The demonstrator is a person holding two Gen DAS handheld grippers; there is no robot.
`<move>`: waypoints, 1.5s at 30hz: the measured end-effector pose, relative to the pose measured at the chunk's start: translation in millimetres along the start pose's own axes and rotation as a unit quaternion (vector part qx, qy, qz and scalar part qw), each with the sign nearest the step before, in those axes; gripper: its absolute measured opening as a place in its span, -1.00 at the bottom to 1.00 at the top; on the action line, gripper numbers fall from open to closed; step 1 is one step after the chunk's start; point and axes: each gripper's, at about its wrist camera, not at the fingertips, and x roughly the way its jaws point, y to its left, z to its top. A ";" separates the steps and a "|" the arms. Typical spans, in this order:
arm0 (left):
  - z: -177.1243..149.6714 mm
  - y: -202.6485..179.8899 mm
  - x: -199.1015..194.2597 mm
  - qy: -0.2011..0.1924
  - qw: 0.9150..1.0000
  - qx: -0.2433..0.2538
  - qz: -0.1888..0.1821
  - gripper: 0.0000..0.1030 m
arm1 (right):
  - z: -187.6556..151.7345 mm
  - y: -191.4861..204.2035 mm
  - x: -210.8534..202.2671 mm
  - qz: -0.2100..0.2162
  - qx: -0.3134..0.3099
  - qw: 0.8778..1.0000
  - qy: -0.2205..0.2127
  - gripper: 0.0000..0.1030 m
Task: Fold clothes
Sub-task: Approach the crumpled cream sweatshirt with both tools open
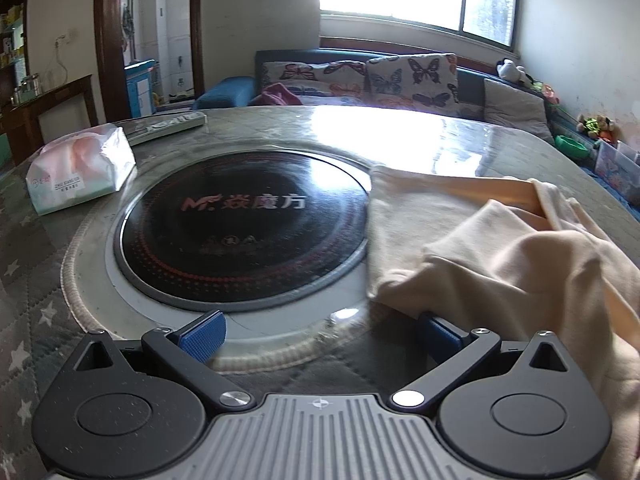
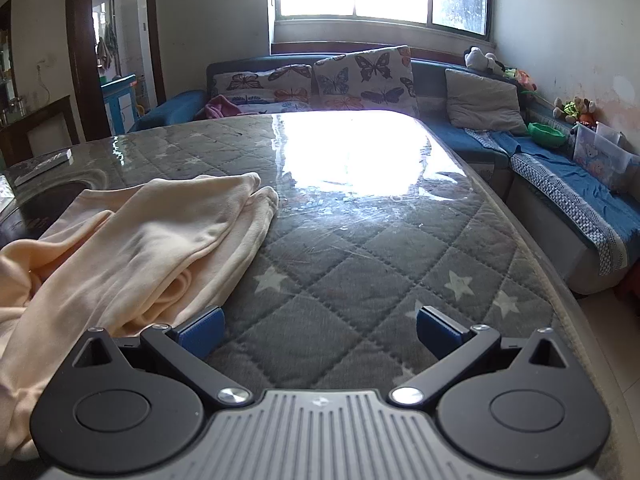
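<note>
A cream-coloured garment (image 1: 500, 248) lies crumpled on the quilted grey table, at the right of the left wrist view and at the left of the right wrist view (image 2: 132, 248). My left gripper (image 1: 320, 334) is open and empty, low over the table just left of the garment; the cloth's edge overlaps its right blue pad. My right gripper (image 2: 320, 330) is open and empty, just right of the garment, its left pad next to the cloth's edge.
A round black induction cooktop (image 1: 244, 228) is set in the table (image 2: 360, 264) ahead of the left gripper. A tissue pack (image 1: 80, 170) and a remote control (image 1: 168, 125) lie at the far left. A blue sofa with butterfly cushions (image 2: 360, 76) stands behind the table.
</note>
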 end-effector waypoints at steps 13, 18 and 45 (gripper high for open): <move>-4.9 -17.6 -34.6 0.006 1.000 0.008 0.002 1.00 | -22.1 30.7 -45.9 0.015 -0.026 0.999 -0.009 1.00; -9.4 -23.1 -47.0 0.004 1.000 0.013 0.001 1.00 | -31.3 40.6 -60.5 0.031 -0.023 0.999 -0.003 1.00; -47.5 -51.8 -100.3 0.010 0.997 0.073 -0.027 1.00 | -63.1 66.8 -105.6 0.053 -0.030 0.998 0.015 1.00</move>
